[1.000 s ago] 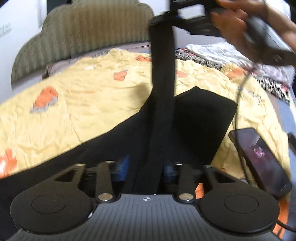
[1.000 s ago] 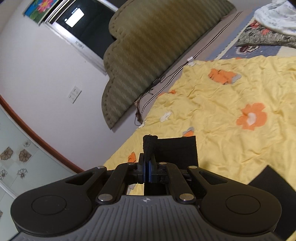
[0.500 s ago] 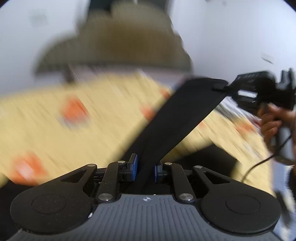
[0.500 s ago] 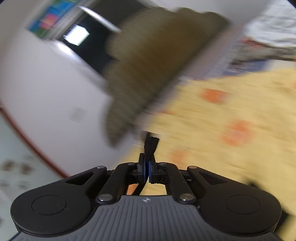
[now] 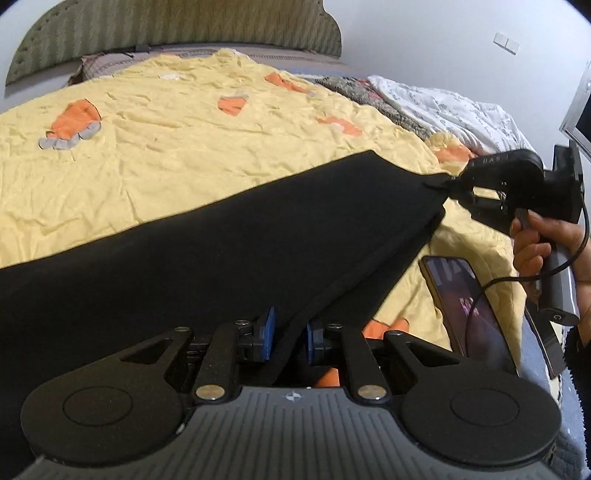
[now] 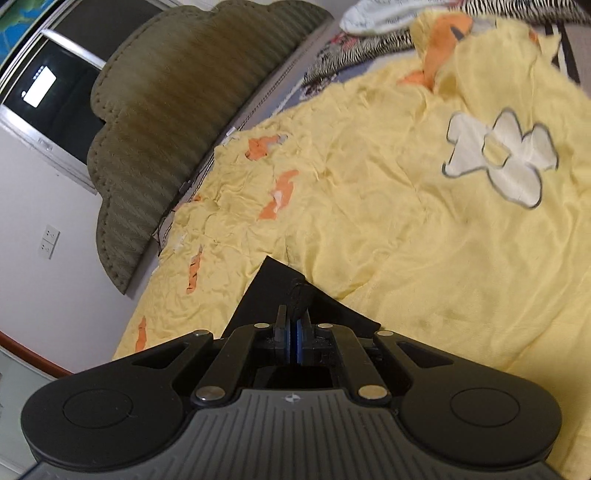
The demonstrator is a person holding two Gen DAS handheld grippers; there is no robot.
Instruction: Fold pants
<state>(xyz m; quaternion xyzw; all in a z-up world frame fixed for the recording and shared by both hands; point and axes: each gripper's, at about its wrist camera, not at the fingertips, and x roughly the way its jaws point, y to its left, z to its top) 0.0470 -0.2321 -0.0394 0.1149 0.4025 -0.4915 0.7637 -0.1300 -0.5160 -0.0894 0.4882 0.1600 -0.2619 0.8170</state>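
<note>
The black pants [image 5: 221,240] lie stretched across the yellow flowered bedspread [image 5: 184,122]. My left gripper [image 5: 287,334] has its blue pads slightly apart with the pants' near edge running between them. My right gripper [image 5: 448,182], seen from the left wrist view at the right, is shut on the pants' far corner and holds it just above the bed. In the right wrist view my right gripper [image 6: 293,328] is shut on a bunched bit of the black pants [image 6: 291,284], with the fabric spreading below it.
A phone [image 5: 465,299] with a lit screen and a cable lies on the bed's right edge, close to the pants. Rumpled patterned and white bedding [image 5: 436,107] sits at the far right. A padded headboard [image 5: 166,26] stands behind. A wall and window [image 6: 55,85] are at the left.
The pants leg was held up high and narrow between the grippers; now both grippers have swung down and it lies spread low across the bed. The left pads have opened slightly.
</note>
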